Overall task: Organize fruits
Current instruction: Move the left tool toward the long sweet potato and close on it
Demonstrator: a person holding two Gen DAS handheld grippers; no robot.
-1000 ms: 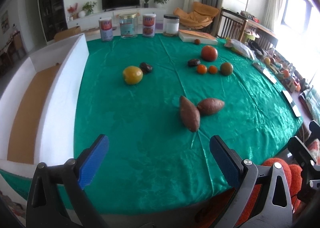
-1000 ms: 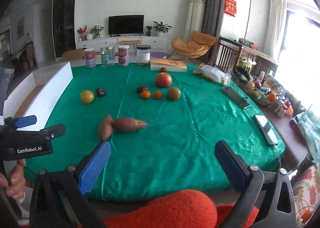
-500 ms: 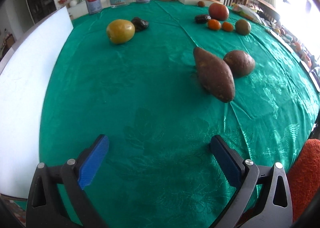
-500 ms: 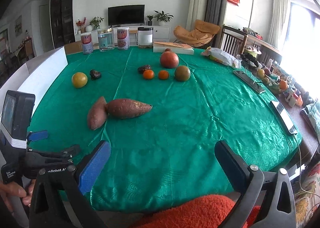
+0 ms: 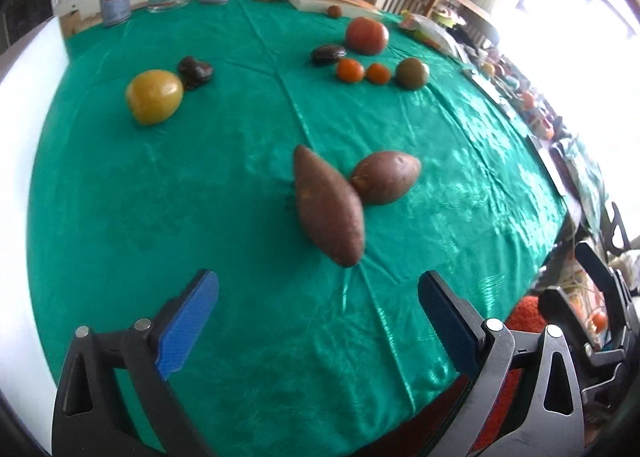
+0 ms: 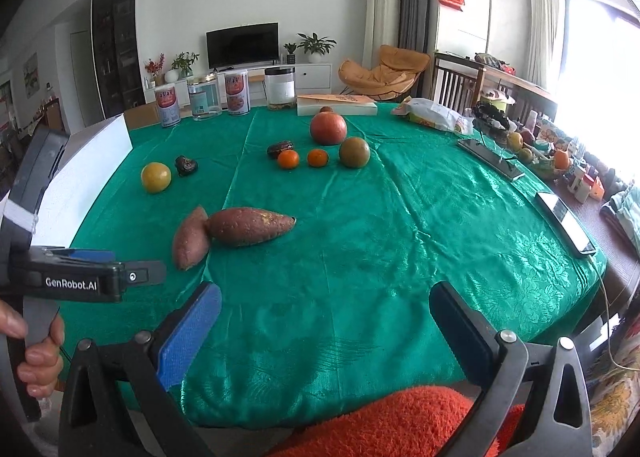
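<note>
**Green-Clothed Table and Its Load**

A table under a shiny green cloth (image 6: 360,241) carries two sweet potatoes (image 6: 224,229) touching near the front. Farther back lie a yellow fruit (image 6: 156,177) beside a dark lump (image 6: 186,165), then two small oranges (image 6: 303,158), a greenish fruit (image 6: 354,152), a dark date-like piece (image 6: 280,148) and a large red fruit (image 6: 328,129). Four canisters (image 6: 224,97), a flat box (image 6: 336,105) and a bag (image 6: 432,115) line the far edge. Two phones (image 6: 564,223) lie on the right side.
</note>
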